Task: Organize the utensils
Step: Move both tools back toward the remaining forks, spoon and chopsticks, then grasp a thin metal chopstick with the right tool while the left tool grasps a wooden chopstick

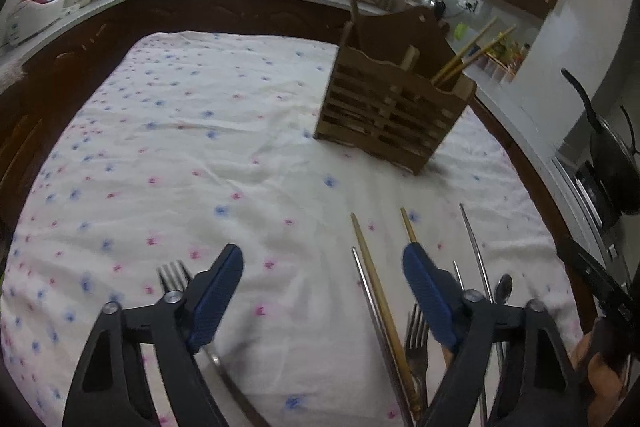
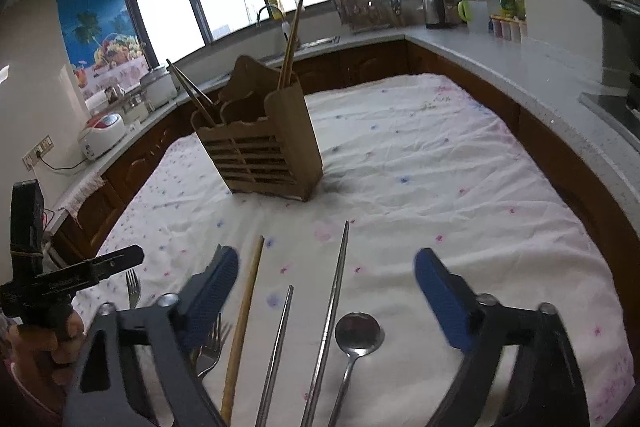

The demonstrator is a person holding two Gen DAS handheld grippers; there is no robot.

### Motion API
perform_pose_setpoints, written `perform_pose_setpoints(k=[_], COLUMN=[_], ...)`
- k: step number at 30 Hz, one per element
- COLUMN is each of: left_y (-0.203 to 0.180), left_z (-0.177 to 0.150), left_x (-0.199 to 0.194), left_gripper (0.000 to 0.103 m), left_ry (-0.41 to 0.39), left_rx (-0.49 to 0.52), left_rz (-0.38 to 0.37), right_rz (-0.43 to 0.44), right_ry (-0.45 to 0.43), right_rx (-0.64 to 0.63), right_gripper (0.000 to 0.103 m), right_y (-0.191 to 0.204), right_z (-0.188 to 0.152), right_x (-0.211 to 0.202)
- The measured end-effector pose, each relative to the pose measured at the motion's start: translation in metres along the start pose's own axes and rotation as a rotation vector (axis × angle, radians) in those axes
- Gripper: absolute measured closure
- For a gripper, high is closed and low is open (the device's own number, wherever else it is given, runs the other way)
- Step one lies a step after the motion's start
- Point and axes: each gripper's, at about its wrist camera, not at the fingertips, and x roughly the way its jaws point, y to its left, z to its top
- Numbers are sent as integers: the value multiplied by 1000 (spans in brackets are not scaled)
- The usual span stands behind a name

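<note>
A slatted wooden utensil holder stands on the flowered tablecloth, with wooden chopsticks sticking out of it. Loose on the cloth lie a wooden chopstick, two metal chopsticks, a spoon and forks. My left gripper hovers open over the cloth, the chopsticks just inside its right finger. The right gripper is open above the chopsticks and spoon, gripping nothing.
A grey counter wraps around the table, with rice cookers, a kettle and a sink under the windows. A black pan sits on the stove at right. A hand holds the other gripper.
</note>
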Motion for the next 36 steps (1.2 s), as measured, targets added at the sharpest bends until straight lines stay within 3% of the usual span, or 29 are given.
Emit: perform_pose_setpoints(k=[3,9,18,20,24,26,28,32,36], left_y=[-4,-7,-22,-24,-31,-33,-37,-43,-49], left_z=[5,20,35,34,35,35,34,31,30], left_x=[13,44,99,113,124,128,131,134,134], left_gripper=[33,48,63,71,77,92,93,95,95], left_ry=[29,80,193,224,230,241,245,244,238], left_rx=[10,28,86,94,114,119,134,168,198], left_rz=[-16,-50,-43,-43,-31,-37,-37,-33,-23], right_rz=[-3,-18,-62,-74,-97,-111,-125,-173,-158], right_ry=[36,121,230,251,287,285,287,279,274], right_rx=[0,-18,-22,-17,-24,-48,-67,-133,-154], right_gripper=[38,52,61,64,65,66,66,79,94], right_y=[-1,-2,-6,-8,-9,-6,-3,5,9], right_z=[2,12,18,18,16,15,15,12,10], right_x=[13,47,93,101,113,116,117,120,120])
